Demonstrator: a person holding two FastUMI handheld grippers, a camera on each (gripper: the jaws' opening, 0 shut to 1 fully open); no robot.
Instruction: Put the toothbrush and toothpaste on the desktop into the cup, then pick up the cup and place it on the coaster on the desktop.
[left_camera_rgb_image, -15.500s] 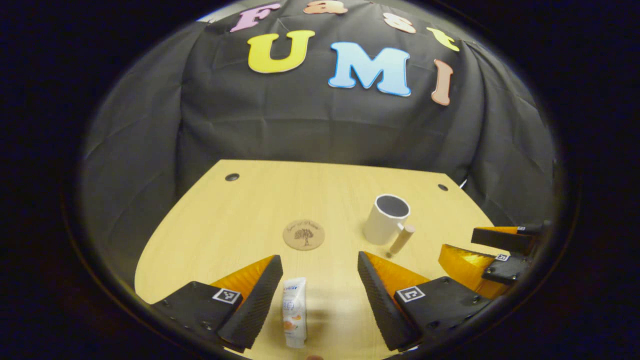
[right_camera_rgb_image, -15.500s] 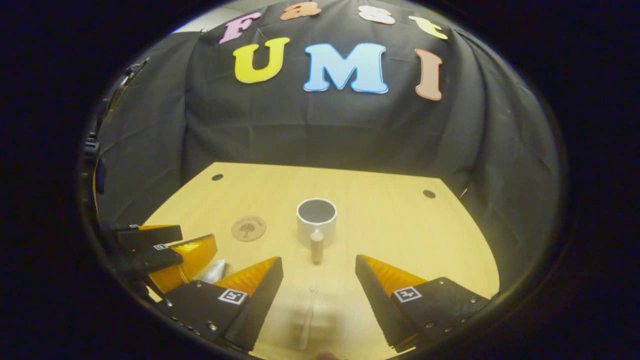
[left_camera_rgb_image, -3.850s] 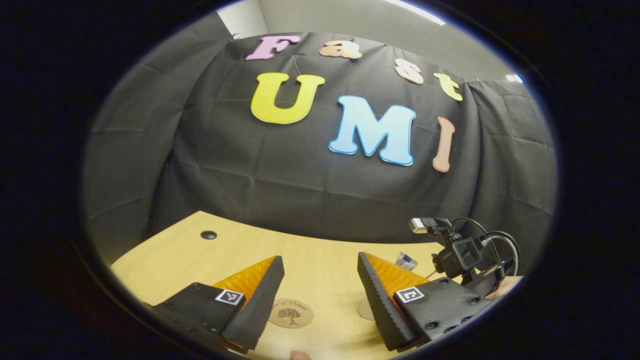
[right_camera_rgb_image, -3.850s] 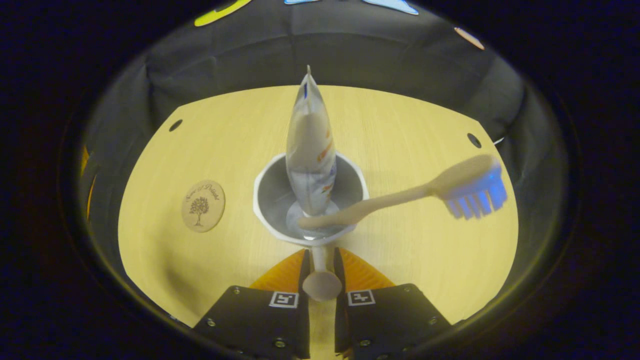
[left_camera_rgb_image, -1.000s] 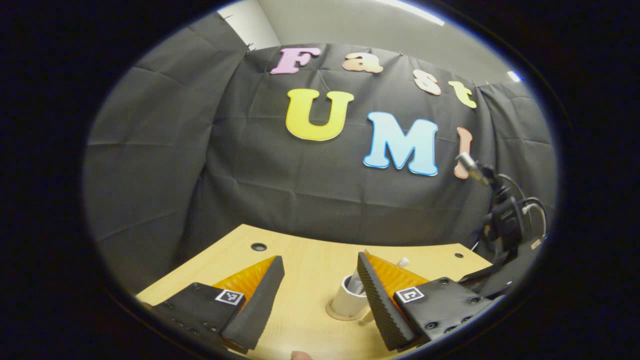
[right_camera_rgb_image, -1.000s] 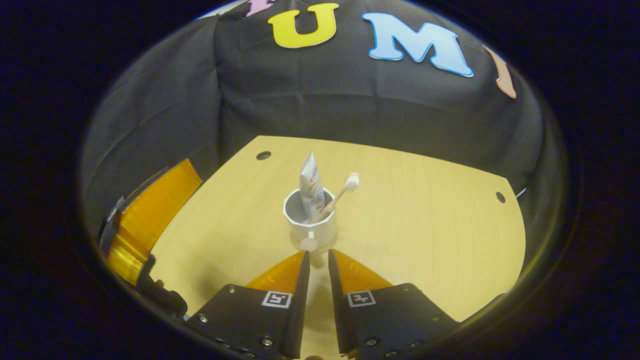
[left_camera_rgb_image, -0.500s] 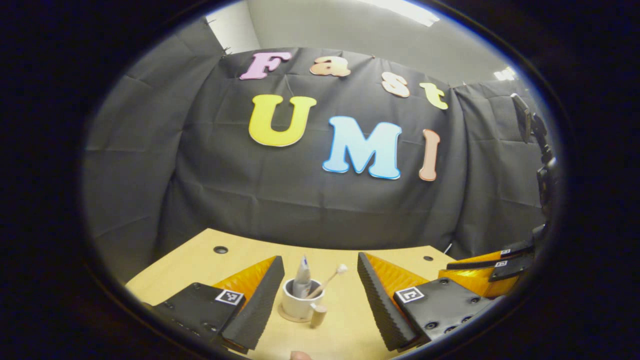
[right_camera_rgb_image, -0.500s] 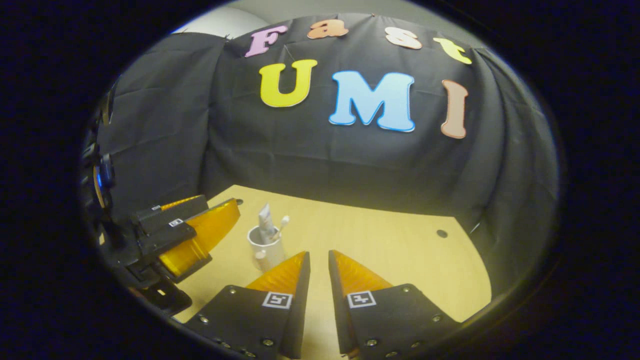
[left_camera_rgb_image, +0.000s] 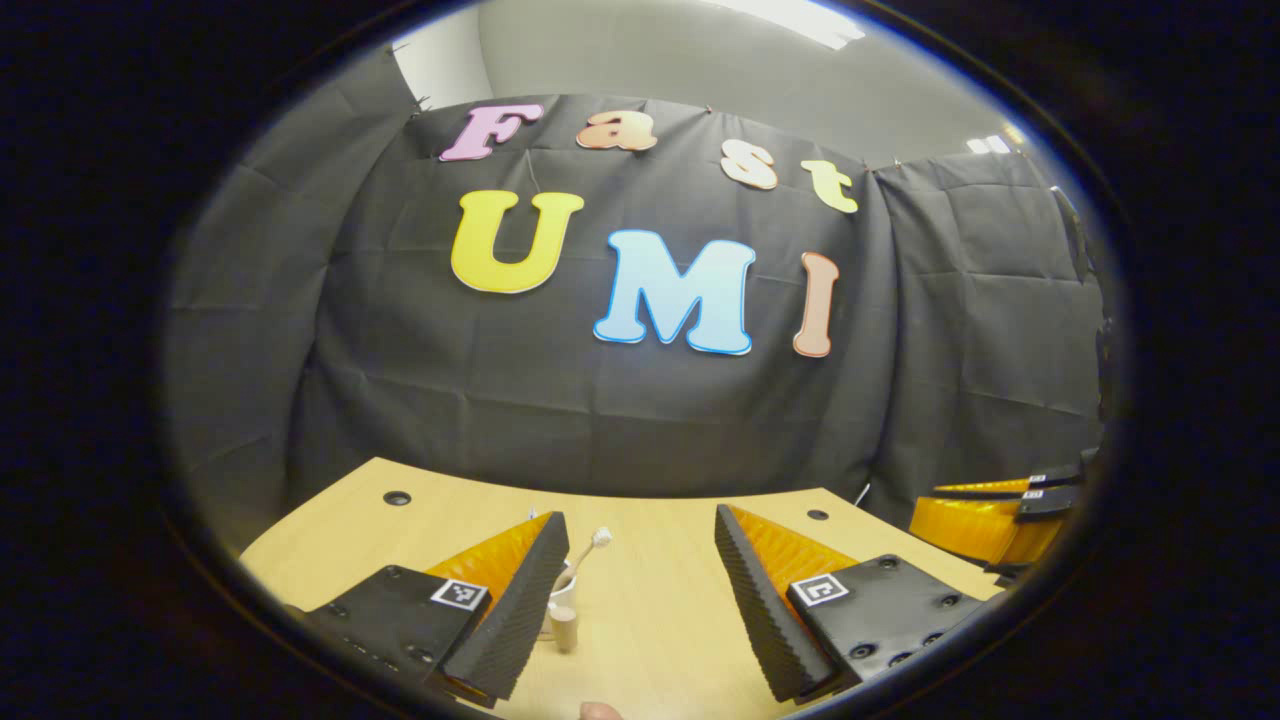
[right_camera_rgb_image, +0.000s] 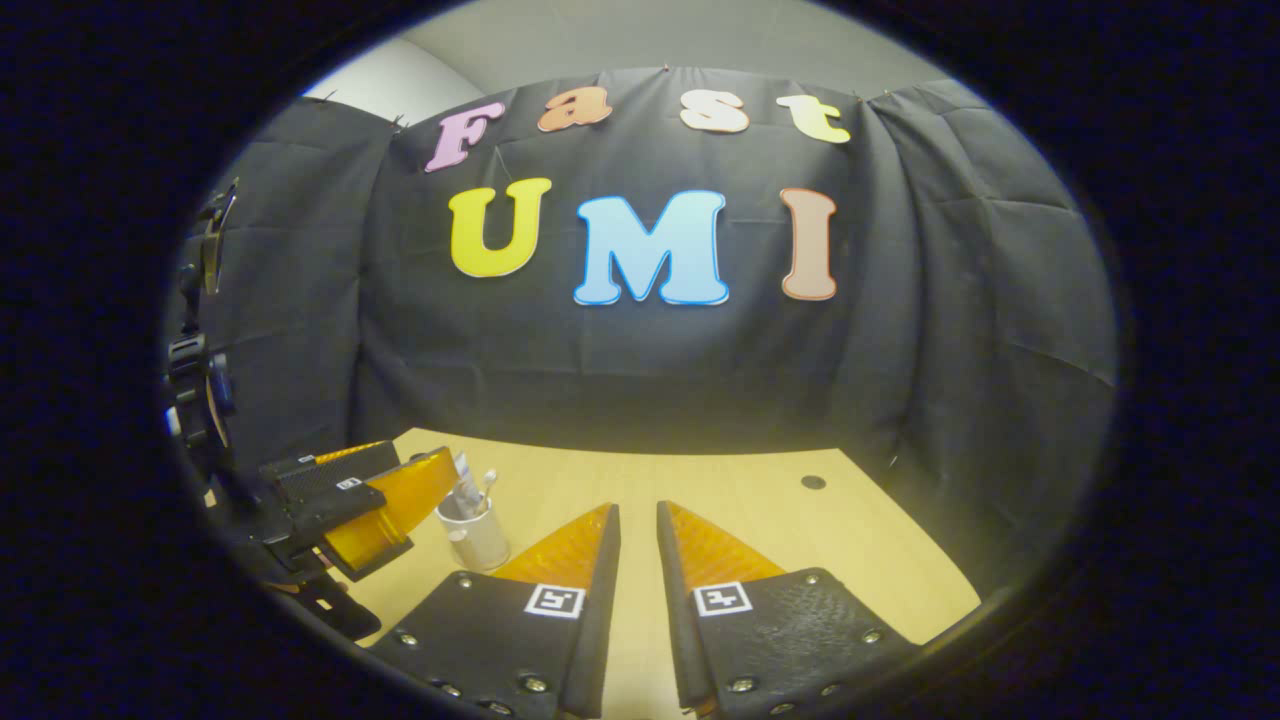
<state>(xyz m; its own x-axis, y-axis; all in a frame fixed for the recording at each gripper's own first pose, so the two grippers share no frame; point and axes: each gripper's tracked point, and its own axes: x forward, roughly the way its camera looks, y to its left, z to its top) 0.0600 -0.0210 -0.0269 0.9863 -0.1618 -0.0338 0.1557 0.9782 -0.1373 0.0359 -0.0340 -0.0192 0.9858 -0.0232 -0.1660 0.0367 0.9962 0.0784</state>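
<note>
Two grippers idle — left gripper (left_camera_rgb_image: 635, 585) jaws spread, right gripper (right_camera_rgb_image: 638, 570) jaws nearly together, empty — label writing unreadable.

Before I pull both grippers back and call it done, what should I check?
1. Toothpaste in cup: ok.
2. Toothbrush in cup, head up: ok.
3. Cup upright on desktop: ok.
4. Cup on coaster: cannot tell, its base is too small to make out.
5. Right gripper clear of cup, holding nothing: ok.
6. Left gripper open, empty: ok.
</note>
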